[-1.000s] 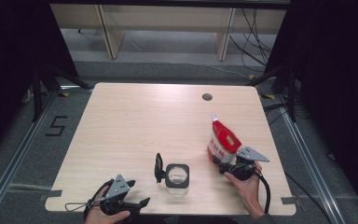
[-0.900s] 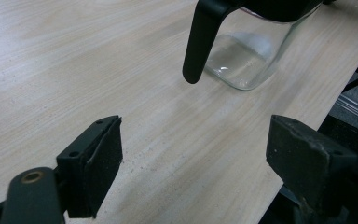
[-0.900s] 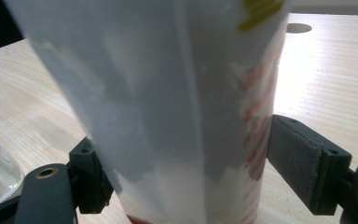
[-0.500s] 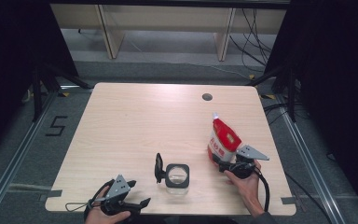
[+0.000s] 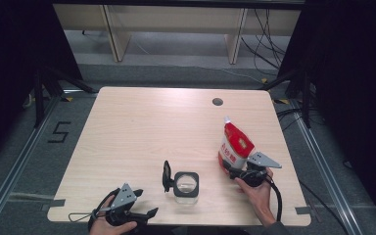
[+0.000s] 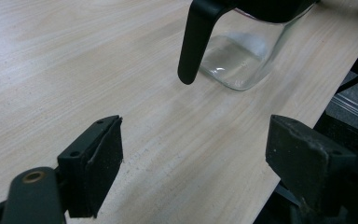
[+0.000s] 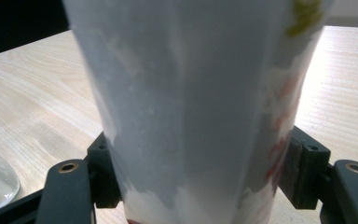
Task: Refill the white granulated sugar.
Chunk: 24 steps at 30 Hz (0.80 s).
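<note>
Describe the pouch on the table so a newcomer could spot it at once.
On the wooden table, look toward its near right side. The pouch stands upright there between the right gripper jaws; it alone is red and white with a spout, unlike the clear glass jar.

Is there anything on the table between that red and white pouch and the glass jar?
Nothing visible. Bare table lies between the pouch and the glass jar. The right gripper has been closing its jaws around the pouch's base; the left gripper, open, waits near the jar's black handle.
</note>
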{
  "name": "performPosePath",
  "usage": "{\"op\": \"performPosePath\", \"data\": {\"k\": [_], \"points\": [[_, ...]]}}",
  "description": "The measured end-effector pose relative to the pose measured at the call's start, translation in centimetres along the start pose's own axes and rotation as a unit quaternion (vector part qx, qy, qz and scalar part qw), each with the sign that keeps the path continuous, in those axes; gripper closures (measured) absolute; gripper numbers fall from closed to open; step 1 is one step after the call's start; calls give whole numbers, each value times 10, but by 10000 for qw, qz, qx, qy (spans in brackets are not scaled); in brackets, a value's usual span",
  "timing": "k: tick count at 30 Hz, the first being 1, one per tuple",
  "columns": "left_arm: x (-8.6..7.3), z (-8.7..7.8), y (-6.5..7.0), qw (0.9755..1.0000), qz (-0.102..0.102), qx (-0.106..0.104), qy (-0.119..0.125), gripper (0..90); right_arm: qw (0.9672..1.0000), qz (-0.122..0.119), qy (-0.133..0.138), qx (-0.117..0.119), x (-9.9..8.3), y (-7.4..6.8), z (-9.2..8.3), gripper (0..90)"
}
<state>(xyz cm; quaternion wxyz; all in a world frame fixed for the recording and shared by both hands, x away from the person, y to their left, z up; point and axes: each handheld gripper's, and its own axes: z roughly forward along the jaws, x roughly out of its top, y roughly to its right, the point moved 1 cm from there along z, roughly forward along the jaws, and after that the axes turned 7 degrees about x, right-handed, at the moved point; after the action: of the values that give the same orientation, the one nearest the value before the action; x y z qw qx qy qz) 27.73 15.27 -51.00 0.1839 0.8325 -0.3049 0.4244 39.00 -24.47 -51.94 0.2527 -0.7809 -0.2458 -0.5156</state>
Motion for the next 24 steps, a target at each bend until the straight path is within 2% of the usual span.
{"op": "performPosePath", "data": {"k": [2,3,5,6,7,8,9,10,11,12,13,14,15,16,17,18,19,20,21,24], "points": [[0,0,0,10000,-10,9,10,183,10000,-6,13,-10,0,0,0,313],[1,0,-2,9999,123,5,31,183,10000,15,9,-6,0,-1,0,315],[1,0,-1,9999,140,-5,2,183,9999,84,49,26,0,-2,0,324],[1,0,-1,9999,140,-5,2,183,9999,84,49,26,0,-2,0,324],[1,0,0,10000,36,9,17,183,10000,-67,25,-5,0,1,1,332],[1,0,0,10000,36,9,17,183,10000,-67,25,-5,0,1,1,332],[1,0,-2,9999,157,15,11,183,10000,37,13,-10,0,-1,0,335],[1,0,-2,9999,166,14,3,183,10000,54,5,-7,0,-1,0,336],[0,0,0,10000,-9,1,6,184,10000,34,30,64,1,-1,0,337],[1,0,-1,10000,56,13,23,184,9999,-56,-13,99,1,1,0,338],[0,0,0,10000,-43,34,10,184,10000,-15,-10,84,1,0,0,340],[0,0,0,10000,-43,34,10,184,10000,-15,-10,84,1,0,0,340],[0,-1,-1,10000,40,9,4,185,9999,-115,-3,100,1,1,1,340],[0,-1,-1,10000,40,9,4,185,9999,-115,-3,100,1,1,1,340],[1,0,-2,9999,146,19,26,185,10000,26,3,-15,0,-3,0,340],[1,0,-2,9999,146,19,26,185,10000,26,3,-15,0,-3,0,340],[1,0,-2,9999,168,26,-12,185,9999,-101,-38,-37,1,-2,-1,340],[1,0,-2,9999,168,26,-12,185,9999,-101,-38,-37,1,-2,-1,340],[0,0,1,10000,27,-6,-29,186,9999,-93,21,-49,1,-2,0,329],[1,0,0,10000,77,5,-49,186,9999,-78,27,-84,1,-2,1,321]]}}
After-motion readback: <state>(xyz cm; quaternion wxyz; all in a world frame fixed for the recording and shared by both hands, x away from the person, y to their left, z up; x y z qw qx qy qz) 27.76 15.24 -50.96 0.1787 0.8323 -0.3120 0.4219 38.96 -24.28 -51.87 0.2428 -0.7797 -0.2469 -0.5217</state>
